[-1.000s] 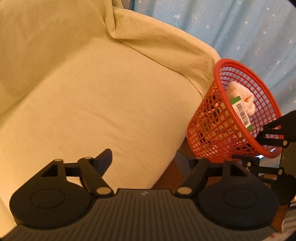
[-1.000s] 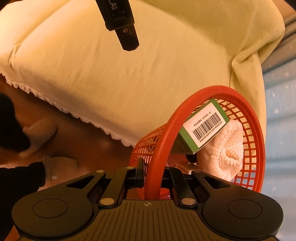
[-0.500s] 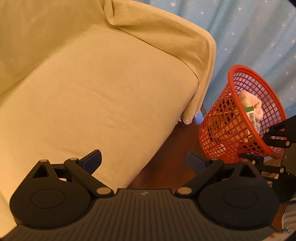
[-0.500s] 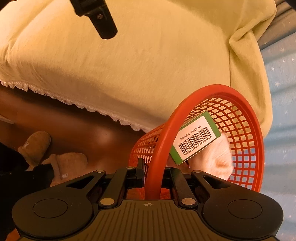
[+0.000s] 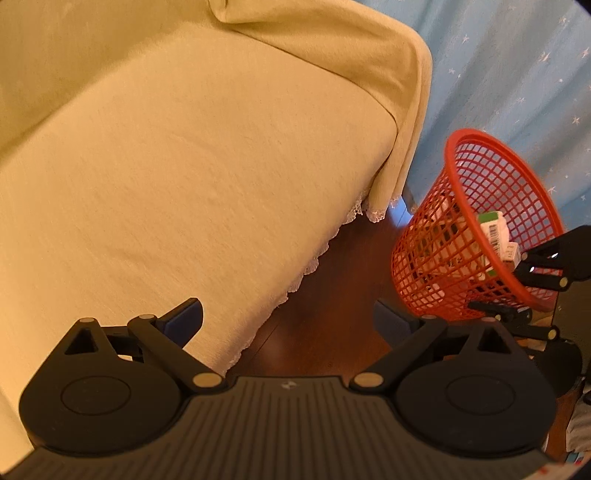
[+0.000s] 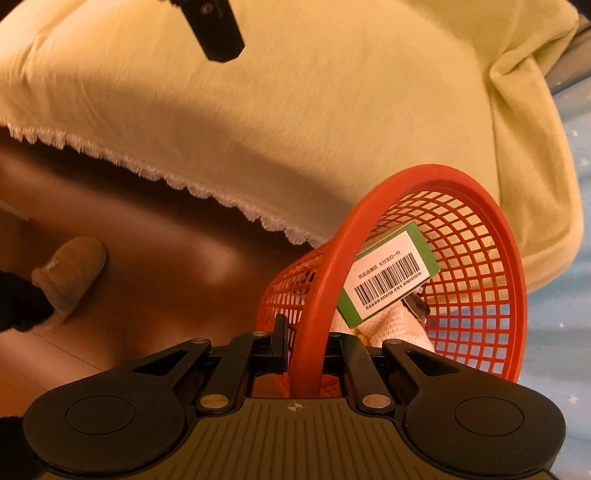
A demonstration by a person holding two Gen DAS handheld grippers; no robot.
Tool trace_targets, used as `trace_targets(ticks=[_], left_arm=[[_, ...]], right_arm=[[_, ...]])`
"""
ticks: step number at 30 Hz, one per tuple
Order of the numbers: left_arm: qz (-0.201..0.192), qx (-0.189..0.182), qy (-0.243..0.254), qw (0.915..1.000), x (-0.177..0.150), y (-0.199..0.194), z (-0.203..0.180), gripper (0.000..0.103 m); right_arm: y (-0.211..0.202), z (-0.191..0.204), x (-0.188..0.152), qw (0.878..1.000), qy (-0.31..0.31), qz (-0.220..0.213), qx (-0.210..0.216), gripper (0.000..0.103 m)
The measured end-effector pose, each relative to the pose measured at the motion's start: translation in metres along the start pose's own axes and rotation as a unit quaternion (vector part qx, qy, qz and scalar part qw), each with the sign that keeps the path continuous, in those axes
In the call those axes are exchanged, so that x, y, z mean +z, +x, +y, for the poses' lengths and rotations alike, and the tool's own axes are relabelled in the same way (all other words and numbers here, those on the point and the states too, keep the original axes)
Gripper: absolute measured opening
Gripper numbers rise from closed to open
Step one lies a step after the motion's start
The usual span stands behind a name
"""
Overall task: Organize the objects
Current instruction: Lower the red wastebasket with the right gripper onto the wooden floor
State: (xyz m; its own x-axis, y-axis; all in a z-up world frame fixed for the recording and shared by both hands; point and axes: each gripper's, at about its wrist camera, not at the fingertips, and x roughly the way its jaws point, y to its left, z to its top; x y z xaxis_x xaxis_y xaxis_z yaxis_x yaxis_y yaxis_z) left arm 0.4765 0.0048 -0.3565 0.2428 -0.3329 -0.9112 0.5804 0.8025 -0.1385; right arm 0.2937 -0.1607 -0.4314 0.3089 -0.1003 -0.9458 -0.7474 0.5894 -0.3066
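A red mesh basket (image 5: 476, 236) hangs tilted beside the sofa's end, over the dark wooden floor. My right gripper (image 6: 306, 341) is shut on the basket's rim (image 6: 325, 280), and it also shows in the left wrist view (image 5: 517, 291). Inside the basket lie a green and white box with a barcode (image 6: 388, 280) and a cream knitted cloth (image 6: 391, 325). My left gripper (image 5: 288, 317) is open and empty above the sofa's front edge. One of its fingers (image 6: 218, 33) shows at the top of the right wrist view.
A sofa under a yellow cover with a lace hem (image 5: 184, 166) fills the left. A blue star-patterned curtain (image 5: 517, 74) hangs behind the basket. A tan slipper (image 6: 70, 273) lies on the wooden floor (image 6: 166, 258).
The basket, held by my right gripper, has moved away from the sofa and lower towards the floor. My left gripper has opened wider and drawn back.
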Motion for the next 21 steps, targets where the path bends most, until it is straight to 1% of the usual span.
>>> trace_targets(ticks=[6,8,12,17,21], left_arm=[[-0.007,0.006,-0.025,0.9996,-0.012,0.029,-0.027,0.096],[-0.013,0.008,-0.035,0.9993,-0.015,0.042,-0.040,0.096],[-0.014,0.016,-0.059,0.9980,-0.020,0.076,-0.062,0.096],[-0.015,0.027,-0.079,0.9964,-0.032,0.111,-0.073,0.096],[-0.007,0.034,-0.094,0.9949,-0.051,0.140,-0.076,0.096]], right_arm=[[0.059,-0.008,-0.030,0.999,-0.041,-0.011,0.000,0.004],[0.083,-0.012,-0.039,0.999,-0.052,-0.012,0.002,0.004],[0.132,-0.017,-0.055,0.998,-0.065,-0.015,0.003,0.004],[0.197,-0.017,-0.065,0.997,-0.071,-0.018,0.001,0.004],[0.250,-0.013,-0.066,0.997,-0.073,-0.013,-0.002,0.004]])
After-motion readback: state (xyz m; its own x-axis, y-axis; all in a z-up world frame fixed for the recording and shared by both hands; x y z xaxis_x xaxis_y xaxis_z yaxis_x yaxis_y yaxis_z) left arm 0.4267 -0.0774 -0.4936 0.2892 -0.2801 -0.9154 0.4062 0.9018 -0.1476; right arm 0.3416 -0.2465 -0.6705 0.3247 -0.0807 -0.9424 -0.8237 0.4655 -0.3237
